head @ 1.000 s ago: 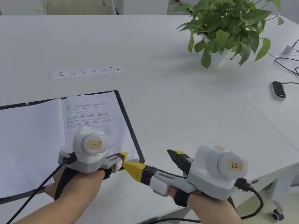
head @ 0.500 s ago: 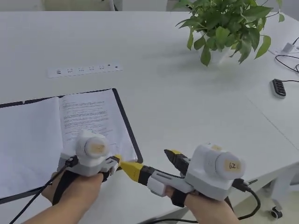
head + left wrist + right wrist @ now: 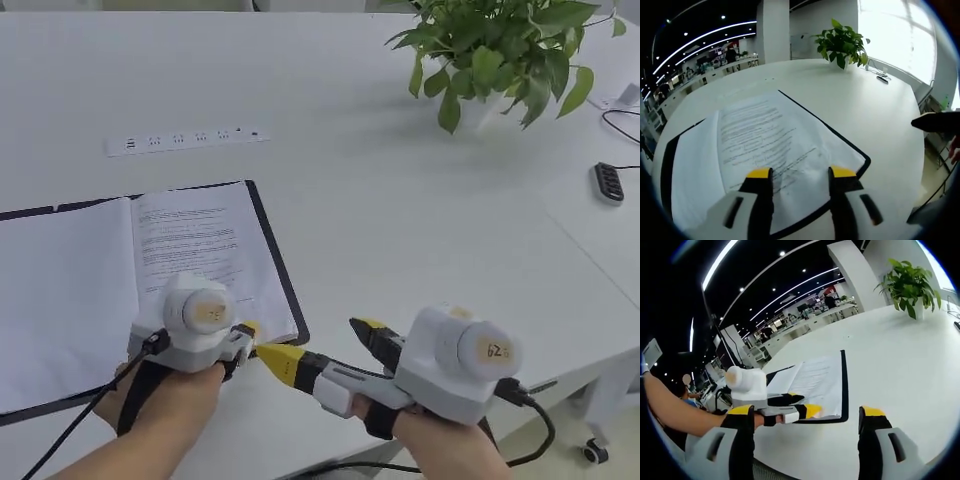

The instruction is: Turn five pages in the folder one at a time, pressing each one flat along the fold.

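A: What is given by the head view?
B: 1 open black-covered folder of white pages (image 3: 200, 250) is seen lying flat at the near left of the white desk (image 3: 400, 220). 2 pages are exposed: the left one blank, the right one covered in fine printed lines. Further back 1 flat white power strip (image 3: 185, 140) is seen, and at the far right 1 leafy green potted plant (image 3: 490, 50) and 1 black power strip (image 3: 603, 183).
A: And the grippers?
B: 2 are counted, each held in a hand. The left gripper (image 3: 245, 335) is placed at the near right corner of the folder. The right gripper (image 3: 315, 340) is held just beside it over bare desk, its yellow-tipped jaws pointed toward the left one.
A: What is added by the gripper views?
B: In the left gripper view the left gripper is shown released, its 2 yellow tips parted above the lower part of the printed page. Whether the paper is touched cannot be told. A dark jaw of the right gripper is seen at the right edge. In the right gripper view the right gripper is likewise shown released, jaws spread wide, and the left gripper is seen side-on at the folder's corner. A long office with ceiling light strips is seen behind.
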Motion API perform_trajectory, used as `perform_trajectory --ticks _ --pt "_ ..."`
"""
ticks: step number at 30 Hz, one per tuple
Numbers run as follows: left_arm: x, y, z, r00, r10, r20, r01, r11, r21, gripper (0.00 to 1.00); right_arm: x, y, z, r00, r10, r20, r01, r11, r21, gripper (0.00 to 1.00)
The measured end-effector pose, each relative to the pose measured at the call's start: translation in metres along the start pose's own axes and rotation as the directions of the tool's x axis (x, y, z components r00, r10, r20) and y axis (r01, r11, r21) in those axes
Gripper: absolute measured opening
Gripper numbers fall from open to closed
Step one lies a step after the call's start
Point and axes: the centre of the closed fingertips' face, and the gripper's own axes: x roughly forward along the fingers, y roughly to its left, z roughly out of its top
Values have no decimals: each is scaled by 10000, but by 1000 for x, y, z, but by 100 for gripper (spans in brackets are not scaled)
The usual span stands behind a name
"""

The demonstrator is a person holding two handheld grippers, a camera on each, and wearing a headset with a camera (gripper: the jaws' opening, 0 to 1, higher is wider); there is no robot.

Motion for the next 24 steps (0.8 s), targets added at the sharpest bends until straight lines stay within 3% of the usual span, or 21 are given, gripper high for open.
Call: perform_trajectory --ticks 11,18,24 --pt "0 2 1 9999 99 115 -96 9997 -213 41 3 0 -3 9999 80 -112 -79 10000 54 85" --pt "1 12 2 9994 326 83 -323 9988 -363 29 4 0 -4 9998 119 -161 -118 9999 60 85" --pt "1 16 1 9993 377 19 -376 9985 -401 24 5 0 -5 9997 151 -213 -149 9999 77 85"
